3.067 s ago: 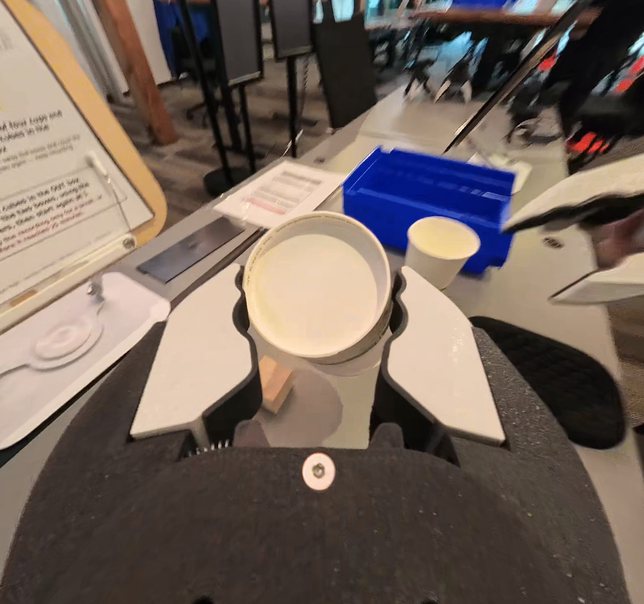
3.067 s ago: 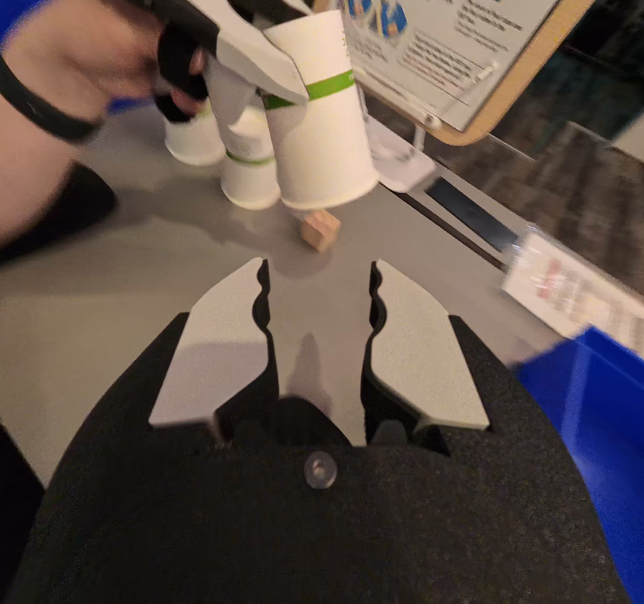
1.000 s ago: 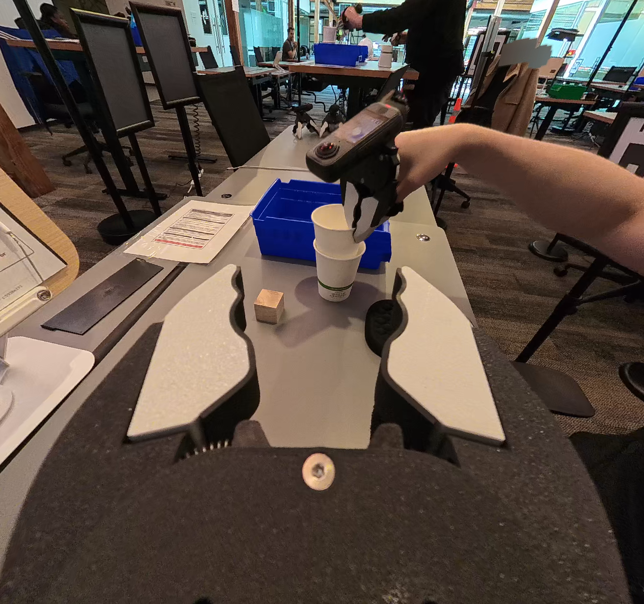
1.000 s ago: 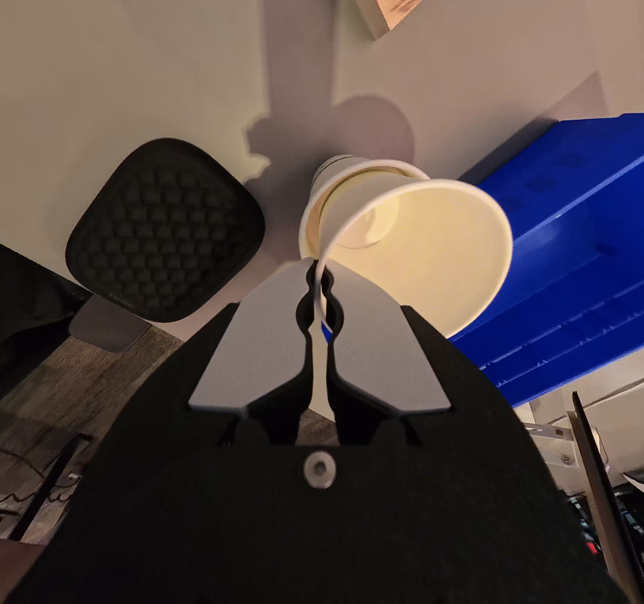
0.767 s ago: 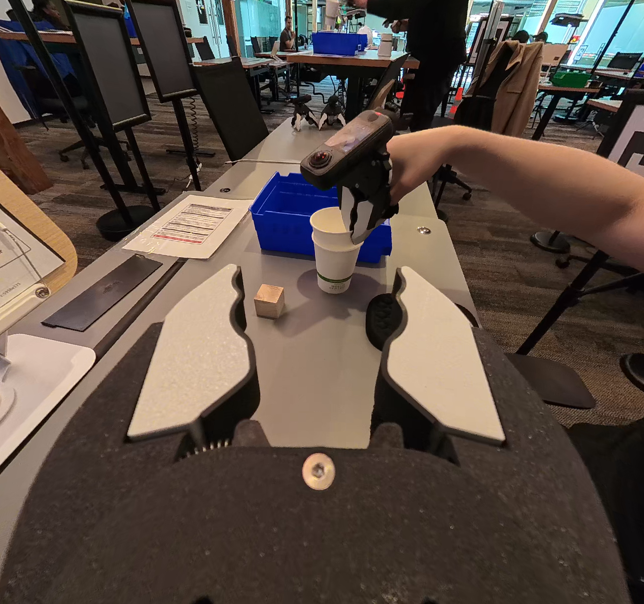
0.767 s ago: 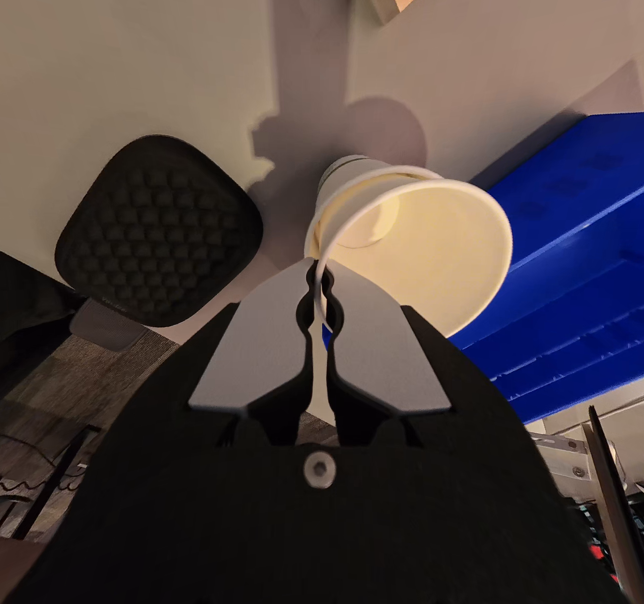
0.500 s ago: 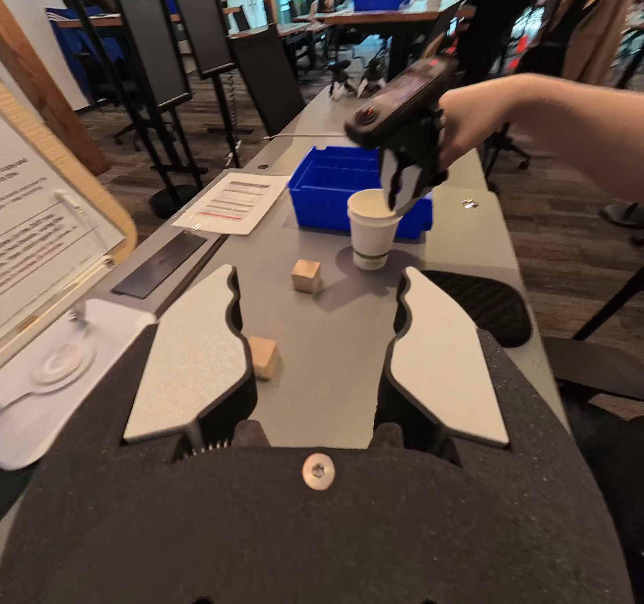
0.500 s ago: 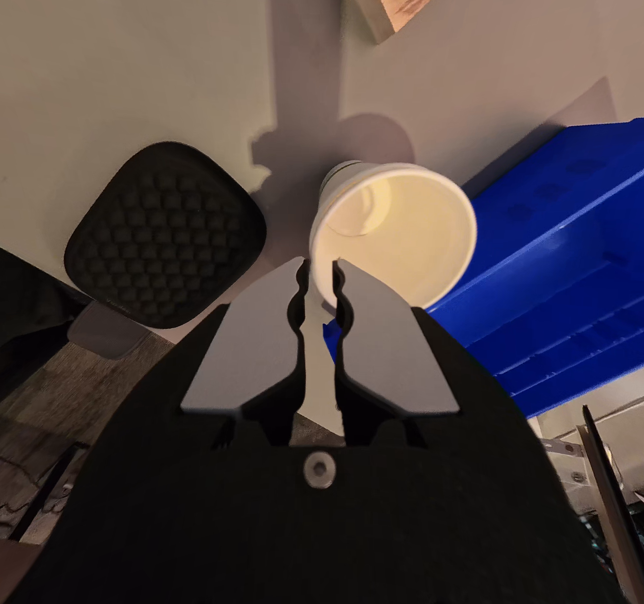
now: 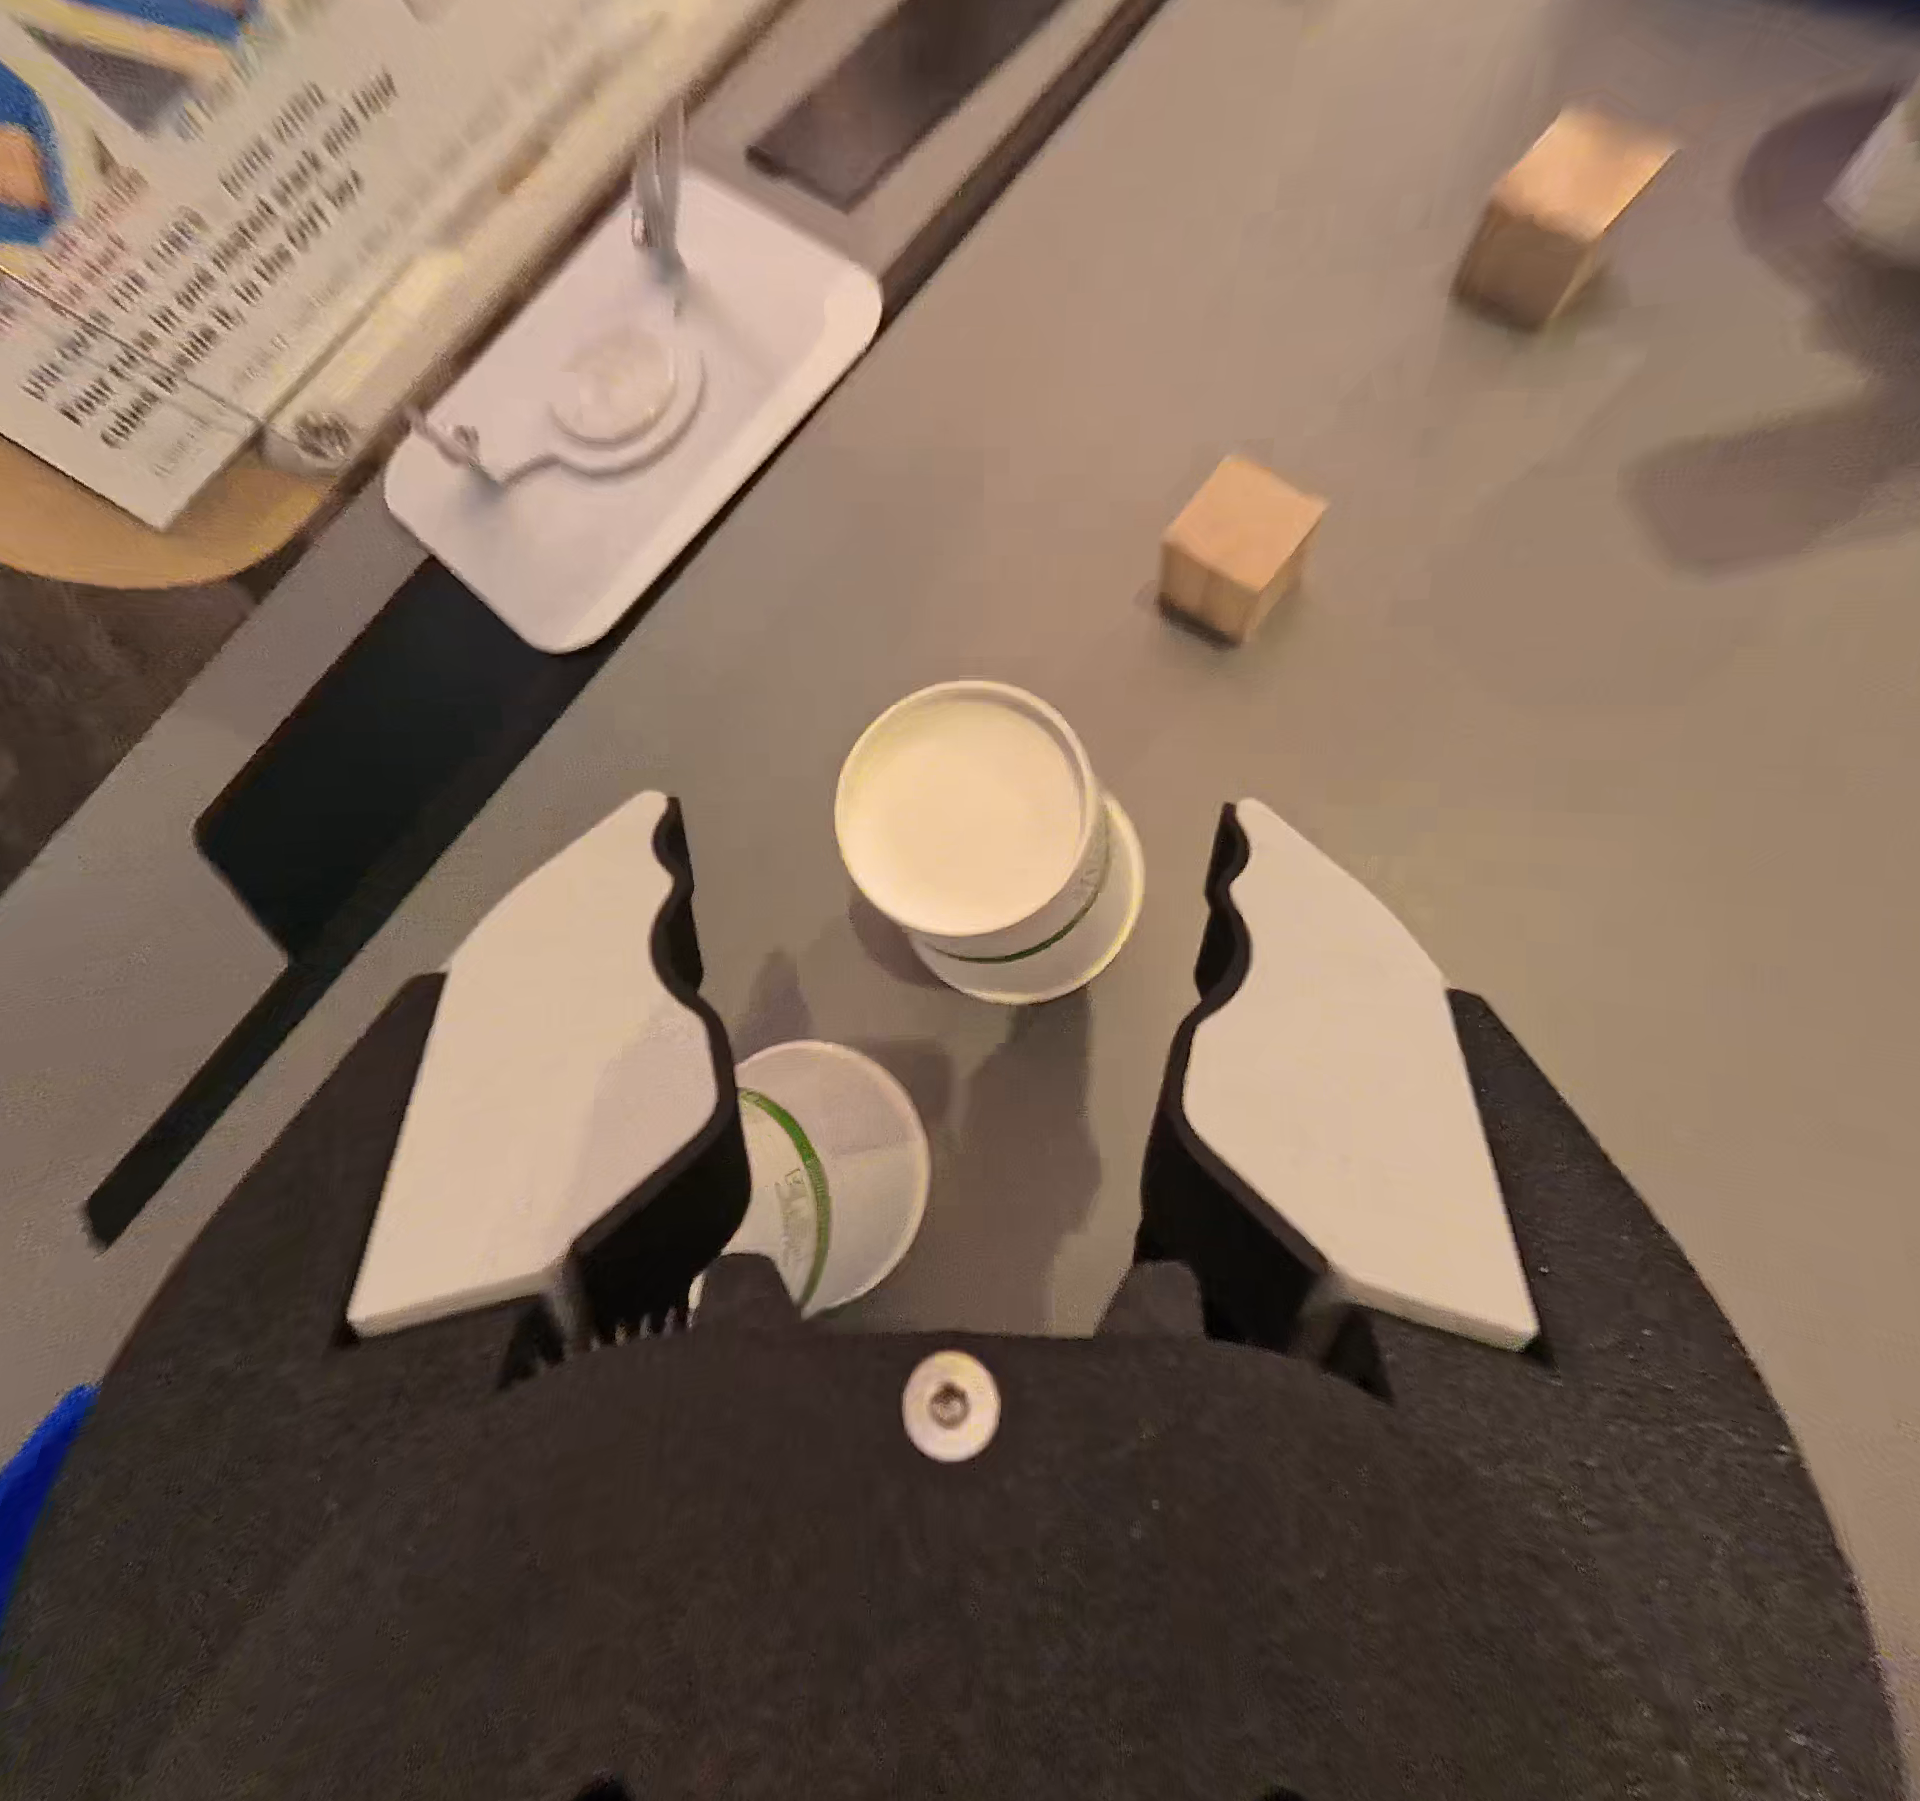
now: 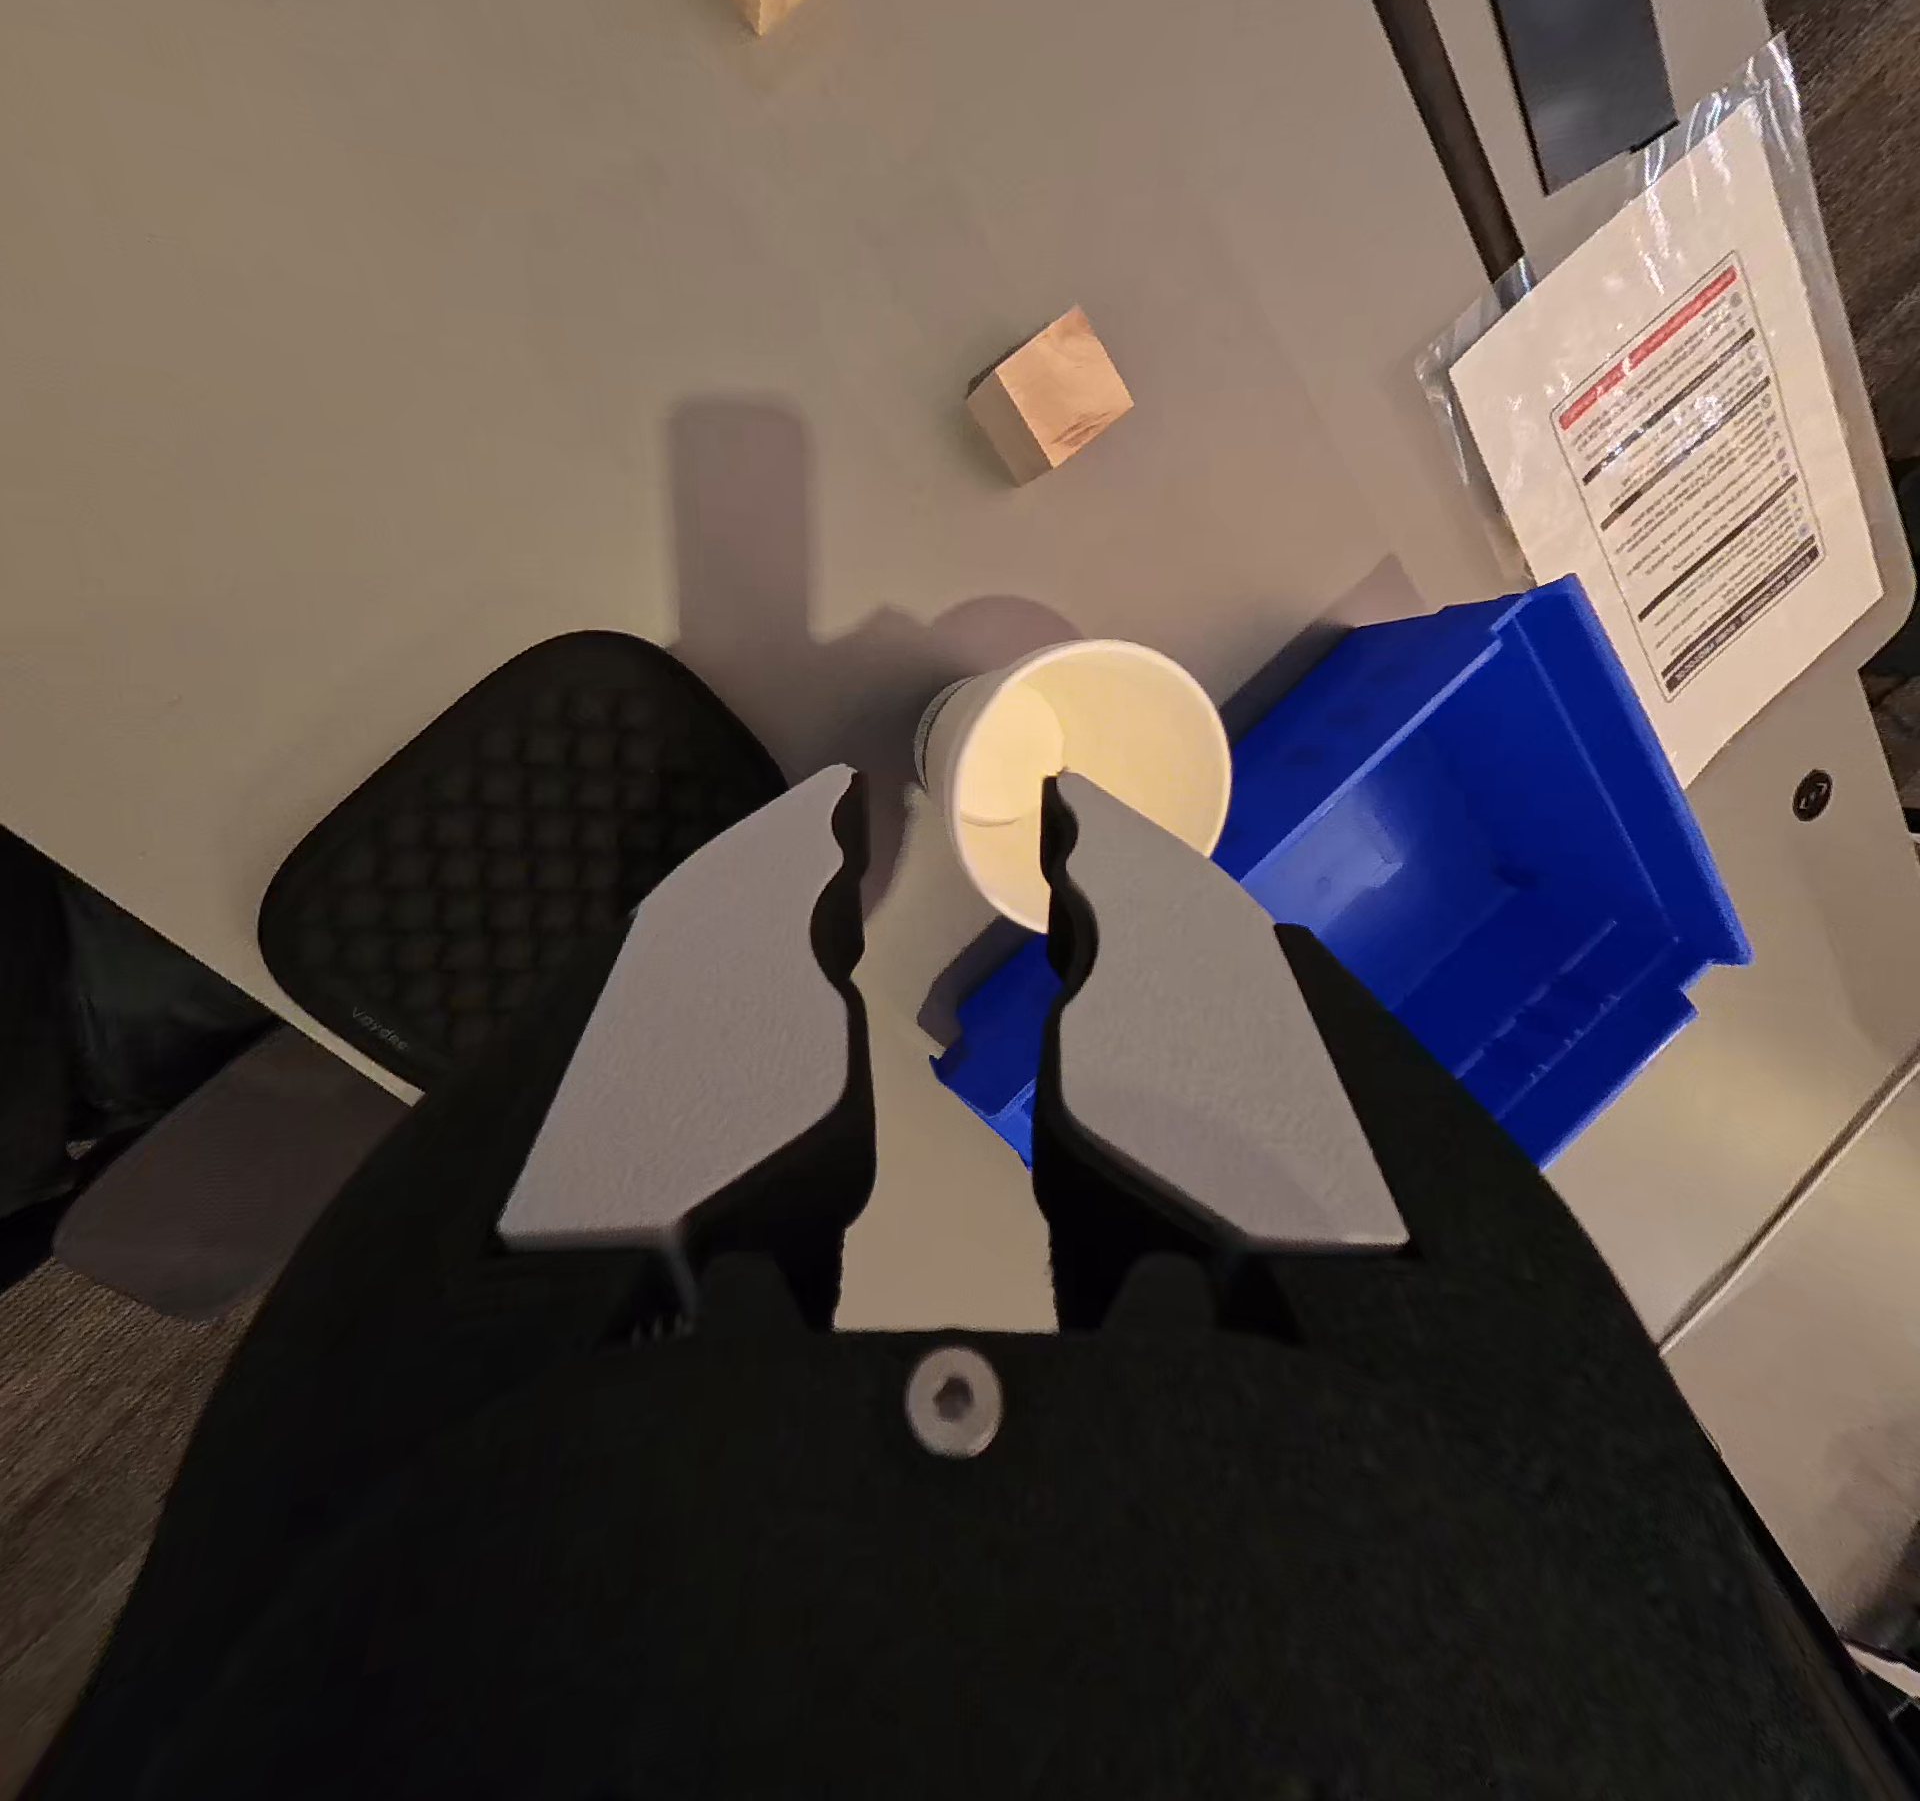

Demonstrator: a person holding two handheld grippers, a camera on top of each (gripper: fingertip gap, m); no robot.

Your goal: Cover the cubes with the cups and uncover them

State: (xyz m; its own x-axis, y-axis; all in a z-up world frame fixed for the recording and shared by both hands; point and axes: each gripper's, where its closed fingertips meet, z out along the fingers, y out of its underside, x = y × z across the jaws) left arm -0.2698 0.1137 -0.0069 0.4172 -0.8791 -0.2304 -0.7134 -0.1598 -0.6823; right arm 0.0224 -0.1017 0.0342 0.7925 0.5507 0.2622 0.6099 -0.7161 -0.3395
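Left gripper (image 9: 951,878) points down at an inverted cup (image 9: 977,832) standing between its spread, empty jaws, placed for a side grasp. Two bare cubes (image 9: 1236,546) lie ahead. Right gripper (image 10: 951,790), jaws parted, hangs above the upright cup (image 10: 1091,775) beside the bin (image 10: 1455,868).

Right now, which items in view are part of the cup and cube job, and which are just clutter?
Job items:
- upside-down cups
- upright cup
- two cubes
- left gripper, open
- right gripper, open

Clutter:
- blue bin
- black pad
- paper sheet
- sign stand
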